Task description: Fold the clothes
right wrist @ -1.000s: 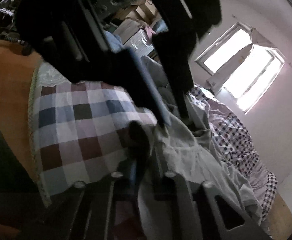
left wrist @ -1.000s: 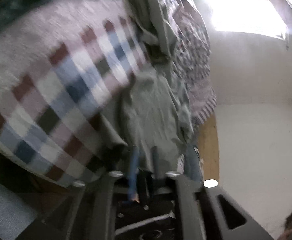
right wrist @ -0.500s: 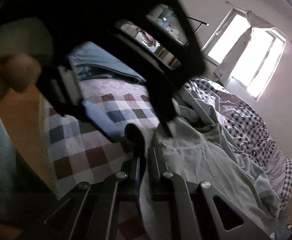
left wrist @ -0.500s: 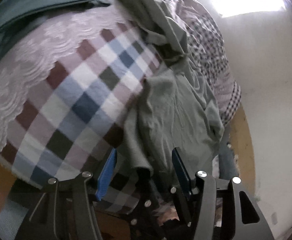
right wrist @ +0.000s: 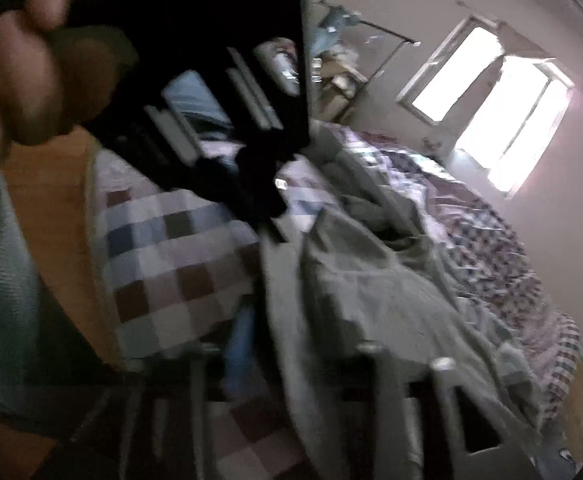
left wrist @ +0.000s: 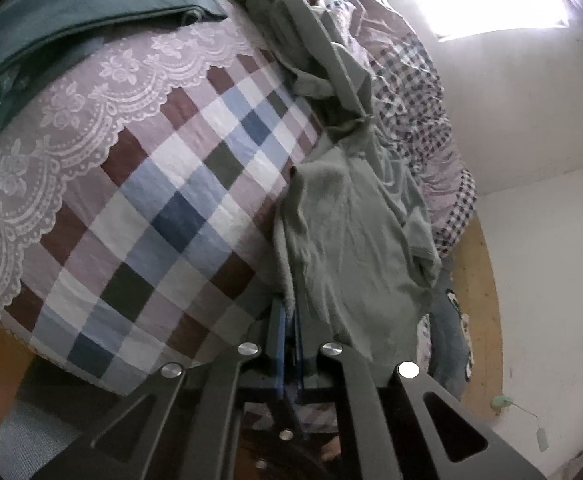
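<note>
Left gripper point(left wrist: 287, 320): blue pads nearly closed, pinching the near hem of the crumpled grey-green cotton garment point(left wrist: 351, 232). Garment's long axis runs straight out from the pads, up the checked patchwork bedspread point(left wrist: 163, 216) toward the small-check duvet point(left wrist: 419, 92).

Right gripper point(right wrist: 287, 344): frame motion-blurred. Fingers look spread with the same cloth draped between; can't tell if it has a grip.

Left one holds the hem, so any fold pivots from there, along that axis.
</note>
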`<state>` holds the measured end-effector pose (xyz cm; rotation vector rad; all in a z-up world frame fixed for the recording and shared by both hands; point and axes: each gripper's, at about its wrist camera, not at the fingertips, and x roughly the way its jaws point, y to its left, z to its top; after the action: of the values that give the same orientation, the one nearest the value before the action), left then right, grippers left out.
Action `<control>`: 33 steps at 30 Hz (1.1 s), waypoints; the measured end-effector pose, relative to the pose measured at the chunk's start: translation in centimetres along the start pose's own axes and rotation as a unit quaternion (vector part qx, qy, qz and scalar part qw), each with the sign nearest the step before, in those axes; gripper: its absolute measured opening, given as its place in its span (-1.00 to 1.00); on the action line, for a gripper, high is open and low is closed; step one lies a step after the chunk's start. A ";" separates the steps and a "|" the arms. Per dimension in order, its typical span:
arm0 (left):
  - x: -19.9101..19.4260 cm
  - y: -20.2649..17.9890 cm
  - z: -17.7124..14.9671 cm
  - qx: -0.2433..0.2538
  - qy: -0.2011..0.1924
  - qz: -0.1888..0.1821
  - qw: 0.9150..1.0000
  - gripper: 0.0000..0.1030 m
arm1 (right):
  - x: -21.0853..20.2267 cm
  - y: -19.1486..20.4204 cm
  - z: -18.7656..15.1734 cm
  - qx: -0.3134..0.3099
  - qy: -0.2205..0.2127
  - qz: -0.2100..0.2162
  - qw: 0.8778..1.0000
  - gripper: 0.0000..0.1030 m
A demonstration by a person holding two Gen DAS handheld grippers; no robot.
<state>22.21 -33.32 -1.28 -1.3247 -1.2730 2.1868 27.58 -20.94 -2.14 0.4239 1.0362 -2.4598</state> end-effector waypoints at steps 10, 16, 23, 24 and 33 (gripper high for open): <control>-0.9 -2.3 -0.3 0.037 0.022 -0.056 0.997 -0.98 | 2.2 -0.7 1.3 0.013 0.015 -0.060 0.998 0.33; -0.9 -2.8 -0.3 0.038 0.030 -0.085 0.995 -0.98 | 3.5 -1.3 1.8 0.016 0.028 -0.083 0.996 0.31; -0.8 -2.7 0.1 0.034 0.039 -0.097 0.994 -0.97 | 5.7 -1.6 2.4 -0.004 0.053 -0.092 0.994 -0.65; -0.9 -2.7 0.4 0.036 0.039 -0.096 0.994 -0.97 | 6.0 -1.9 2.6 -0.001 0.057 -0.090 0.994 -0.79; -1.3 -2.3 4.7 0.067 0.015 -0.068 0.995 0.31 | 4.0 -4.8 3.4 0.046 0.038 -0.041 0.997 -0.94</control>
<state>18.57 -35.31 2.20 -1.1793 -1.1484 2.1100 21.40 -21.56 1.28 0.5166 0.9916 -2.5907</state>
